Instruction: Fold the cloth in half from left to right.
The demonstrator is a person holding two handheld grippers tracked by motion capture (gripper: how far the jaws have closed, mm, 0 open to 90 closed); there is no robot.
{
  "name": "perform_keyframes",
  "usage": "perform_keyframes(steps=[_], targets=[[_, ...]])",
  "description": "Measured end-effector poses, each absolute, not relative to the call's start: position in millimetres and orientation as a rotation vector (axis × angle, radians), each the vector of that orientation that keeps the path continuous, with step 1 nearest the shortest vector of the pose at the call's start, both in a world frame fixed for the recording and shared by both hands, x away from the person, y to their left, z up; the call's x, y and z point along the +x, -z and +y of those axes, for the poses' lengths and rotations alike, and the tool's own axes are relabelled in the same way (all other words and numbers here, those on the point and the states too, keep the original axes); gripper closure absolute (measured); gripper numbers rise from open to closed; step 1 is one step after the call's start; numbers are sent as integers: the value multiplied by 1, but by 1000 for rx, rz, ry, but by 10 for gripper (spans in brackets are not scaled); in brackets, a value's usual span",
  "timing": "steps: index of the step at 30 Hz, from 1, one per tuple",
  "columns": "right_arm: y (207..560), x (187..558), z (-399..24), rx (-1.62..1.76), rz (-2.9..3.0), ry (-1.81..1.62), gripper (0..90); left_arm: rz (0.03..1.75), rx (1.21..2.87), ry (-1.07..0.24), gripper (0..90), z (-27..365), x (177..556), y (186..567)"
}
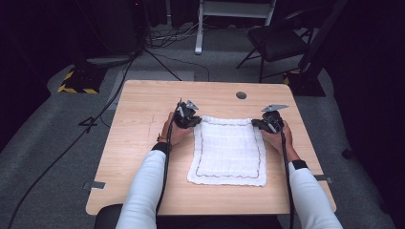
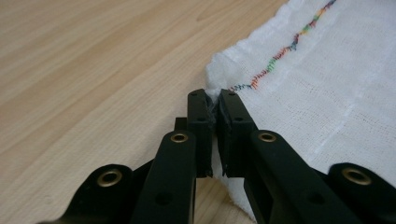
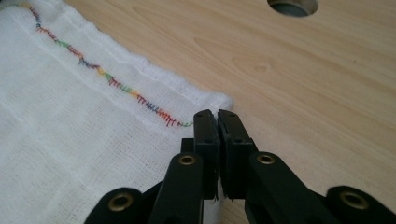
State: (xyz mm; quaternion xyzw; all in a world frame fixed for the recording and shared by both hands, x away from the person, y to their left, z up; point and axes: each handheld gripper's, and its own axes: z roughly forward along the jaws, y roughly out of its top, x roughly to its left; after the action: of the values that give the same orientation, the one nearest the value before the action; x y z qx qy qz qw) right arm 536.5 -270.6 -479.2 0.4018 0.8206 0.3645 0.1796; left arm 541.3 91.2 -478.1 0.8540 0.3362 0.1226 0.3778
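Two hand-held grippers (image 1: 195, 121) (image 1: 258, 125), clamping cloth (image 1: 229, 152) corners

Evenly lit table (image 1: 143, 143), dark surroundings, soft faint shadows, gripper views sharp mid-frame, blurred at near bottom edge
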Motion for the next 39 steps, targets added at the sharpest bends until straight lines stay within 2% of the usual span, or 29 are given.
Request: perform_keyframes(steps=[6,9,10,12,17,19,21,27,30,32,39], targets=[[464,535,-263,1080,2300,-1035,878,861,2205,-330,849,89,542,478],[456,536,-261,1065,2290,-1045,878,893,2202,-325,724,87,544,483],[454,536,-260,1050,2281,-1040,878,902,2194,-336,707,87,545,484],[453,536,-260,1050,2275,-1026,879,956,2167,-353,604,88,547,487],[457,544,-265,1096,2245,-1002,879,956,2196,-309,630,88,552,495],[458,547,-262,1103,2241,-1004,879,917,2207,-290,764,87,552,495],[459,549,-259,1093,2245,-997,879,893,2214,-289,850,86,553,495],[459,553,-254,1089,2226,-992,869,944,2200,-379,874,96,558,487],[463,553,-250,1099,2243,-992,747,966,2184,-386,874,104,561,483],[464,550,-247,1126,2262,-1002,605,975,2173,-387,874,109,561,484],[460,505,-224,929,2391,-1128,437,984,2146,-365,868,111,557,489]])
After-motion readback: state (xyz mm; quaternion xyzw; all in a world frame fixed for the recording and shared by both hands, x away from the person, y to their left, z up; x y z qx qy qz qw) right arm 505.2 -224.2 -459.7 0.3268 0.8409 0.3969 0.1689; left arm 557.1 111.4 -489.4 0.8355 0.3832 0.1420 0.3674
